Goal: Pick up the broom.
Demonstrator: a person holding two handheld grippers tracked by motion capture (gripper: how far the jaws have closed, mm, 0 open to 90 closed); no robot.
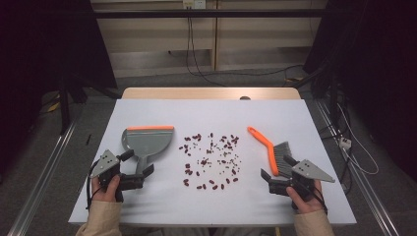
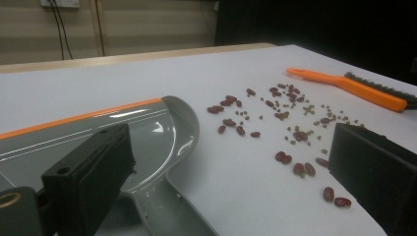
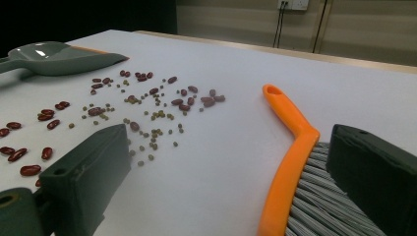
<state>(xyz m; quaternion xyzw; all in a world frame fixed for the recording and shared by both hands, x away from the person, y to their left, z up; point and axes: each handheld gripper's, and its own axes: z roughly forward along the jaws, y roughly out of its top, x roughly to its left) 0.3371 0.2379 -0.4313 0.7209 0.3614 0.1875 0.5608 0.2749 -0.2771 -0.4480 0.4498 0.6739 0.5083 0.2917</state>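
Left gripper (image 1: 136,178): jaws spread wide, nothing pinched. It sits at the near end of the grey dustpan (image 1: 146,142), the handle running toward it; in the left gripper view the handle passes low between the jaws, but the pads don't press on it. Likely staged for a handle grab.

Right gripper (image 1: 278,181): jaws also spread, empty. It sits at the bristle end of the orange brush (image 1: 265,147); in the right gripper view the brush back lies between the jaws and one jaw hangs over the bristles (image 3: 314,201), contact unclear. Handle points away, toward the far side of the table (image 1: 295,206).

Layout reads as a sweep setup: dustpan left with its orange lip facing away from the person, brush right, scattered beans (image 1: 211,160) on the white top between them. Mix of red beans and smaller greenish ones, loose spread, none in the pan.

Judgement: nothing is gripped yet and the sweeping hasn't begun. Each tool lies on the side of the hand meant to take it, so neither arm has to cross over.
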